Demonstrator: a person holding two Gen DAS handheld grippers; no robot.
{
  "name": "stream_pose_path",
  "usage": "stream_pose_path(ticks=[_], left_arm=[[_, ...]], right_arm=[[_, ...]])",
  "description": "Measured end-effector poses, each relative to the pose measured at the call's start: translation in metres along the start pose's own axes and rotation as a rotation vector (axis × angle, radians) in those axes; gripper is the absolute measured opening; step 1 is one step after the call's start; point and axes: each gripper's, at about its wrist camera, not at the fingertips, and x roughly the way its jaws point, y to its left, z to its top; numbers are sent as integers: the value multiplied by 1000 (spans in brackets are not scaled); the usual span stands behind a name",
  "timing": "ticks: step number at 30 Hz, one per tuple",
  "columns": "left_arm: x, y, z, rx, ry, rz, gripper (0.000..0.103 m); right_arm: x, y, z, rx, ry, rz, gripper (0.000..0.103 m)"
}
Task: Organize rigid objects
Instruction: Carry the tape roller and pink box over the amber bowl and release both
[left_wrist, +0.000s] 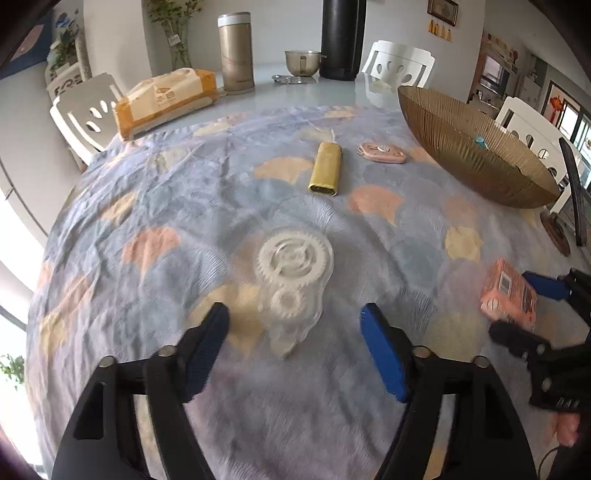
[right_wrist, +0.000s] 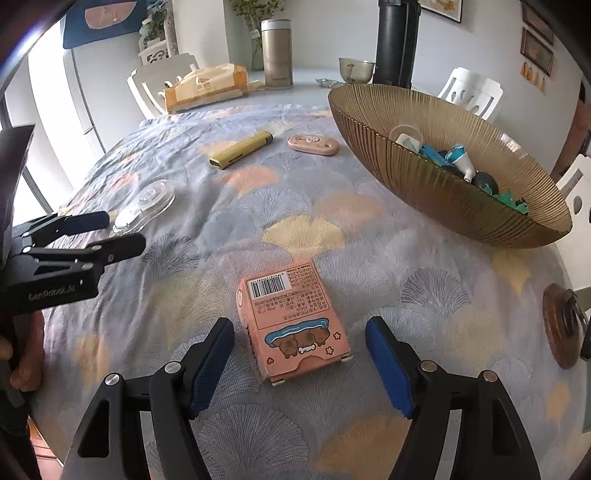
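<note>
A clear plastic correction-tape case with white gears (left_wrist: 291, 280) lies on the patterned cloth, its near end between the open fingers of my left gripper (left_wrist: 295, 321); it also shows in the right wrist view (right_wrist: 146, 206). A pink box with a barcode (right_wrist: 291, 321) lies between the open fingers of my right gripper (right_wrist: 299, 336); the left wrist view shows it too (left_wrist: 509, 297). A yellow rectangular object (left_wrist: 325, 168) (right_wrist: 240, 149) and a pink oval object (left_wrist: 382, 152) (right_wrist: 313, 144) lie farther back. A ribbed amber glass bowl (right_wrist: 436, 184) (left_wrist: 469, 162) holds several small items.
At the table's far end stand a tissue pack (left_wrist: 166, 99), a gold thermos (left_wrist: 235, 51), a tall black cylinder (left_wrist: 341, 37) and a small glass bowl (left_wrist: 302, 62). White chairs (left_wrist: 86, 114) surround the table. A round wooden coaster (right_wrist: 559, 325) lies at the right.
</note>
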Motion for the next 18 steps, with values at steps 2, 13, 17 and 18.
stream_pose_path(ticks=[2,13,17,18], left_arm=[[5,-7,8,28,18,11,52],[-46,-19,26,-30,-182,-62,33],[-102,-31,60,-48,-356,-109,9],[-115,-33,69,-63,-398,-124,9]], right_arm=[[1,0,2,8,2,-1,73],[-43,4,-2,-32,-120,85,40],[-113,-30,23,21,-311,10,40],[-128,-38,29,38,-350,-12,40]])
